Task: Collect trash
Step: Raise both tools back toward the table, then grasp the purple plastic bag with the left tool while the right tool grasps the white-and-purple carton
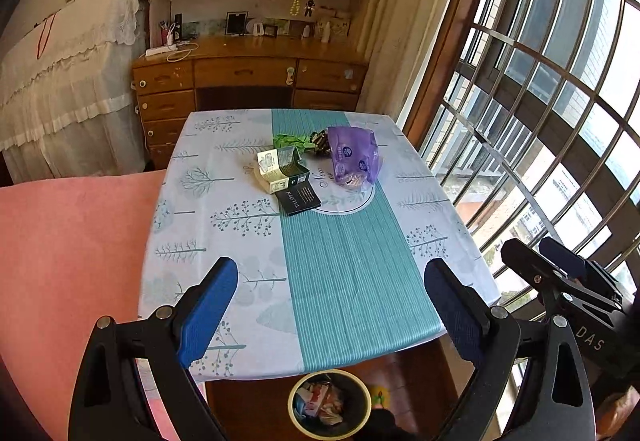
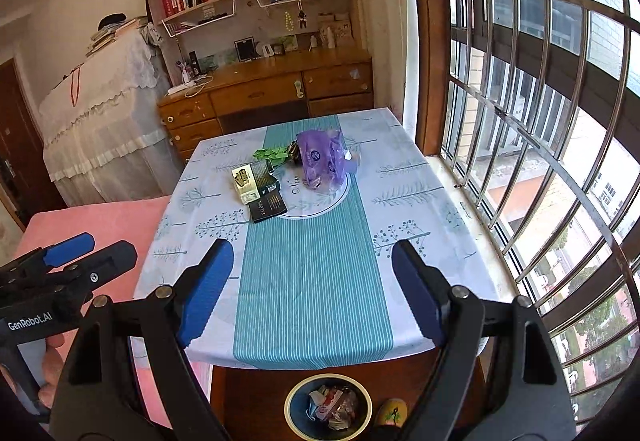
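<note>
Both grippers, left (image 1: 332,305) & right (image 2: 312,289), jaws apart w/ nothing held, hang over table's near edge; trash sits mid-table, so reach for the purple bag (image 1: 354,155) first, bin (image 1: 330,403) below.

"TALOPN" on black box (image 1: 298,201), "GenRobot.AI" on left gripper (image 2: 72,253), "DAS" on right gripper (image 1: 560,261)

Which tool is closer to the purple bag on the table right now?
Neither clearly. Both the left tool and the right tool hang open over the table's near edge, well short of the purple bag; the right sits on the bag's side.
</note>
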`<state>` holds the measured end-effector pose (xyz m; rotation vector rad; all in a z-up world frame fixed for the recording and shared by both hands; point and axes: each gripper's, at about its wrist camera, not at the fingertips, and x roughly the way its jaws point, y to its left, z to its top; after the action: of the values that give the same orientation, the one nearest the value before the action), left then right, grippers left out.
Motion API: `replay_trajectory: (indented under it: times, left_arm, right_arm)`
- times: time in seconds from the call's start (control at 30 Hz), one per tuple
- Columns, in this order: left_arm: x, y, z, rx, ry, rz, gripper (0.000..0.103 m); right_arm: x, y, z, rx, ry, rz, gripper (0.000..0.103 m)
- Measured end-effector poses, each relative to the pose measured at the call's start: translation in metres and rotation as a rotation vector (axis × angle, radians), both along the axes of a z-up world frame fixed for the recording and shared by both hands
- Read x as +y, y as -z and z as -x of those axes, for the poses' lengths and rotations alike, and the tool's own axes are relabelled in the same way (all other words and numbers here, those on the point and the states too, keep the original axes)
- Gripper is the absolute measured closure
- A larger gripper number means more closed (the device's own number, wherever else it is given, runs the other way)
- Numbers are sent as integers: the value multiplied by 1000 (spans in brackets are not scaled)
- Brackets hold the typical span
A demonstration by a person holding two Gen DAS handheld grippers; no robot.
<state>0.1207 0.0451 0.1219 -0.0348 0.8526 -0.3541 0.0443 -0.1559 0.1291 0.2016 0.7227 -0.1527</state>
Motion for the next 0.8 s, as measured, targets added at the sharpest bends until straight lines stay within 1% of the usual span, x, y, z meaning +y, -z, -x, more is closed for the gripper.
replay_trajectory:
  times: [0.13, 0.2, 0.3, 0.37, 0.4, 0.47, 0.53, 0.6, 0.67, 0.73, 0.8]
  left_arm:
    - [-8, 27, -39, 40, -60, -12, 7]
    - [-14, 40, -62, 60, -100, -22, 7]
    - [-26, 60, -101, 95, -180, -28, 7]
    - [-38, 72, -125, 133, -232, -23, 7]
    - [-46, 80, -138, 162, -253, -19, 7]
    - [-65, 93, -163, 192, -273, -14, 7]
    - [-88, 102, -189, 205, -283, -22, 7]
    - [-112, 113, -214, 230, -285, -18, 7]
    - [-137, 119, -234, 251, -275, -14, 7]
    - [-164, 127, -258, 264, -256, -28, 7]
    - [-189, 139, -281, 275, -233, -49, 7]
  right_arm:
    - [-25, 33, -48, 42, -44, -6, 28]
    - [-39, 49, -75, 58, -72, -11, 29]
    - [-64, 76, -122, 89, -129, -48, 31]
    - [-82, 92, -155, 128, -165, -60, 37]
    - [-91, 99, -170, 150, -176, -65, 39]
    - [-112, 110, -200, 163, -207, -72, 40]
    - [-131, 121, -228, 168, -239, -53, 40]
    - [-150, 134, -256, 184, -261, -44, 43]
    - [-170, 149, -283, 207, -271, -45, 52]
    - [-189, 161, -303, 220, -270, -49, 55]
    - [-206, 174, -321, 227, -261, -57, 56]
